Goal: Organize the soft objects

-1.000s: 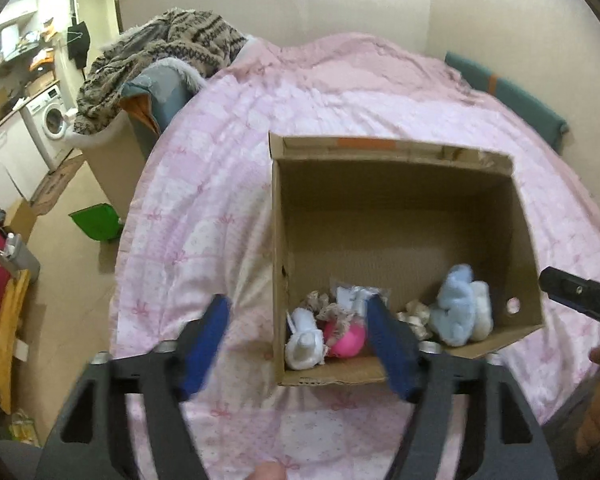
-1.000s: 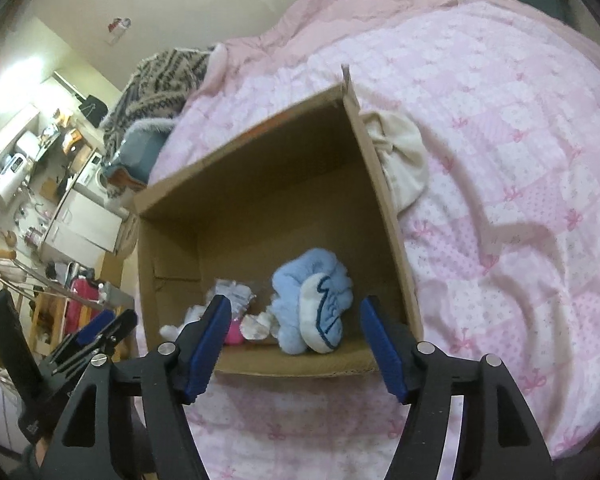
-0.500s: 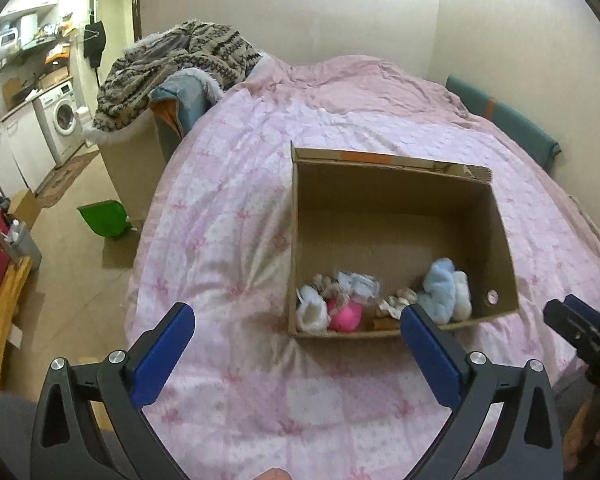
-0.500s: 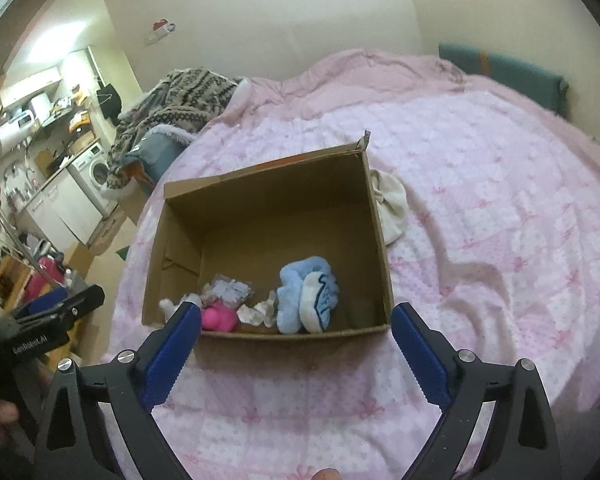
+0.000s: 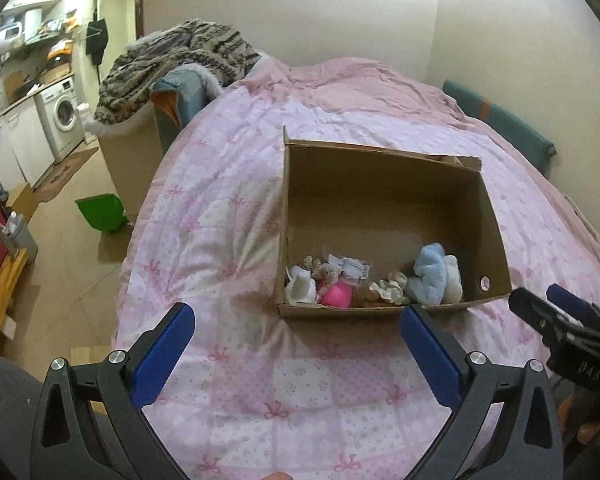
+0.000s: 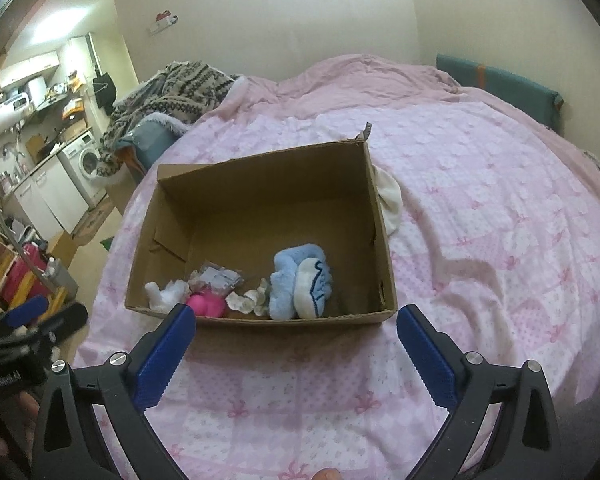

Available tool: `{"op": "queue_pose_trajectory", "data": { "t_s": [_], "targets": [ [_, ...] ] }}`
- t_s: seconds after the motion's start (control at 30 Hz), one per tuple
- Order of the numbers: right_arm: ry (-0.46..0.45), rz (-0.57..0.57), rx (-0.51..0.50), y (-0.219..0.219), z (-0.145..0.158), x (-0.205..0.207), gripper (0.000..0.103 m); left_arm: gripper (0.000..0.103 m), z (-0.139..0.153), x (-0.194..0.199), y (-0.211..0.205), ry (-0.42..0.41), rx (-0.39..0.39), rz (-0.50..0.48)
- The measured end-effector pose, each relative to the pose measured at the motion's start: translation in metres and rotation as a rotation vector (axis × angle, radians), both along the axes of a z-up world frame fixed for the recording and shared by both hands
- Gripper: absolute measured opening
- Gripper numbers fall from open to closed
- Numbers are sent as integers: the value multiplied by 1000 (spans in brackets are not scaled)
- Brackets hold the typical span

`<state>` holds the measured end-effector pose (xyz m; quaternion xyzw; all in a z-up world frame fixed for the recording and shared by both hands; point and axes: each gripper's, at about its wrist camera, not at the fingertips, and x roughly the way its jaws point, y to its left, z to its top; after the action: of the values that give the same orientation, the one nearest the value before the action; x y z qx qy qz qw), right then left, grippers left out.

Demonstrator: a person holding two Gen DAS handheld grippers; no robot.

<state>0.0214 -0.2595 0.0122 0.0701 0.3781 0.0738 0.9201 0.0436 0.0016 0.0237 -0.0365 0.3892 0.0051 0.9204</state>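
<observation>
Pink bow-print quilt (image 5: 236,216) (brown box (image 5: 384,184), blue plush (image 5: 430,276))

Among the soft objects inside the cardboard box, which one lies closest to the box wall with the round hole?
The fluffy light-blue plush toy. It lies nearest the holed wall of the cardboard box; the pink one and white one sit further left.
</observation>
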Motion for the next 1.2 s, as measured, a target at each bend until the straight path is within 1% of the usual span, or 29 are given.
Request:
{"op": "queue_pose_trajectory", "data": {
  "t_s": [0.43, 1.2],
  "targets": [
    [0, 4, -22, 3, 0, 0, 103, 102, -1, -2, -5, 4, 5, -22],
    [3, 5, -29, 3, -1, 0, 103, 102, -3, -3, -6, 12, -2, -16]
  ]
}}
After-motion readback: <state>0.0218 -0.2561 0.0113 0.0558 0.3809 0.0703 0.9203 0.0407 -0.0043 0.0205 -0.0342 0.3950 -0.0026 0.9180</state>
